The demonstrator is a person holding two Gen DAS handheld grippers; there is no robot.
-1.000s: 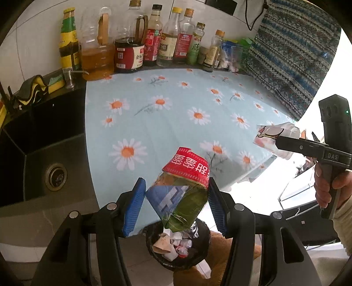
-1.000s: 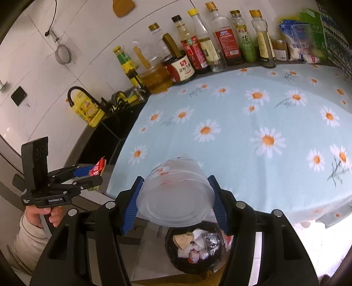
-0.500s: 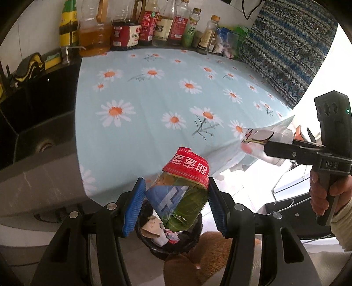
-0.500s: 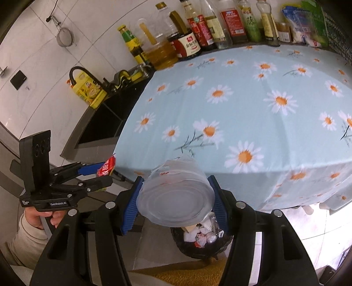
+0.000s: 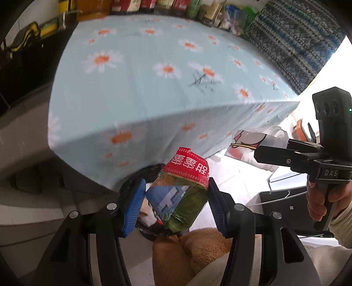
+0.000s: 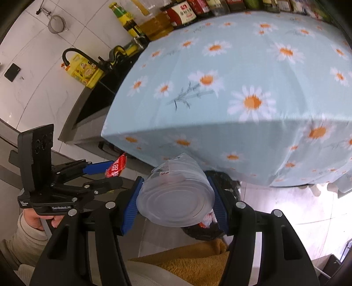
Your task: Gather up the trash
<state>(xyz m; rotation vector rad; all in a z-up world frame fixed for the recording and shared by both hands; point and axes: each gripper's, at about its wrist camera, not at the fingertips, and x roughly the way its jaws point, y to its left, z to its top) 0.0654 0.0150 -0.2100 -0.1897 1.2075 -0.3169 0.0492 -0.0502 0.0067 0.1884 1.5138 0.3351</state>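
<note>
My left gripper (image 5: 176,205) is shut on a crumpled snack wrapper (image 5: 182,193), red at the top, blue and green below. It hangs over a black trash bin (image 5: 140,176) on the floor, whose paper scraps show behind the wrapper. My right gripper (image 6: 176,203) is shut on a translucent plastic cup (image 6: 176,195), bottom toward the camera, above the same bin (image 6: 228,182). In the left wrist view the right gripper (image 5: 242,151) shows at the right with the cup (image 5: 259,140). The right wrist view shows the left gripper (image 6: 114,173) holding the wrapper (image 6: 116,168).
The counter under a daisy-print blue cloth (image 5: 154,88) ends just beyond the bin, its hem hanging down. Bottles (image 6: 182,13) line the back wall. A dark sink (image 5: 19,72) lies to the left. An orange-brown plush cloth (image 5: 193,253) lies below the grippers.
Both grippers have sunk from above the counter edge to below it, nearer the bin. The views have tilted downward, so the bottles have slid to the top edge. Both grips are unchanged.
</note>
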